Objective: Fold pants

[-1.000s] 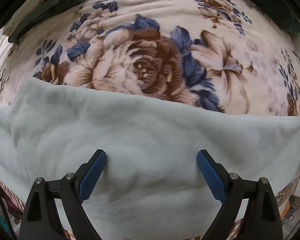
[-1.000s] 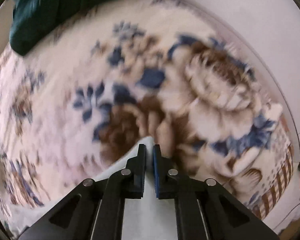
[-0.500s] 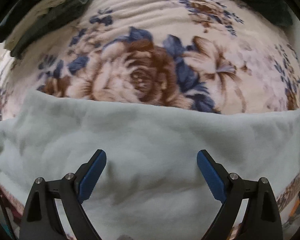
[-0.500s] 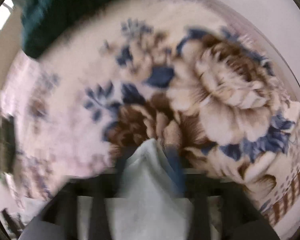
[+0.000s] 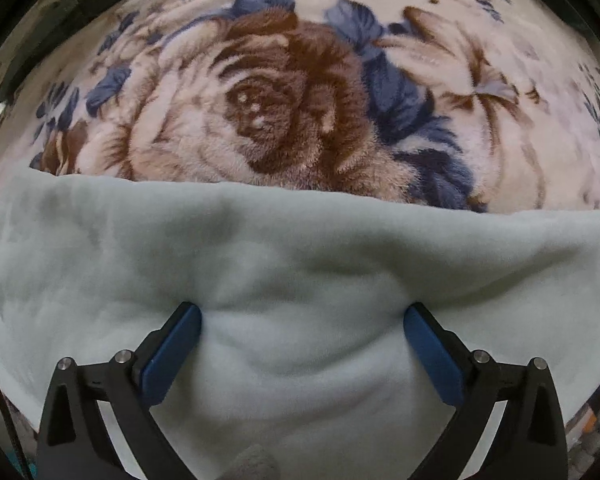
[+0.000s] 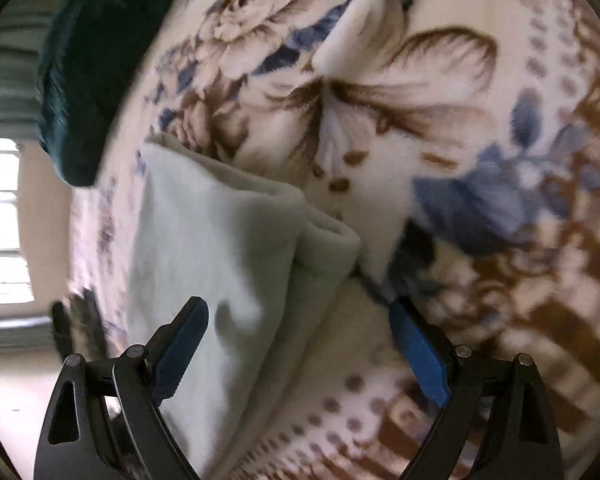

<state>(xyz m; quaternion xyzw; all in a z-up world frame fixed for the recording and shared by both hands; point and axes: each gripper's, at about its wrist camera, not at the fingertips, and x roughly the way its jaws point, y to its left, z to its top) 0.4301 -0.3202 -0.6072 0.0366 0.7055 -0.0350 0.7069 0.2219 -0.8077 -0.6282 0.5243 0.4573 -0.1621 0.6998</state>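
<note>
Left gripper (image 5: 302, 322): jaws spread wide, tips pressed down into the pale mint fleece pants (image 5: 300, 264), nothing pinched between them; fabric lies in a folded band across the near part of the floral blanket (image 5: 280, 100). Right gripper (image 6: 300, 320): also wide open and holding nothing, with the layered folded end of the pants (image 6: 228, 240) lying between and ahead of its blue pads on that blanket (image 6: 440, 100), dark teal cloth (image 6: 88, 68) far left; view motion-blurred.
</note>
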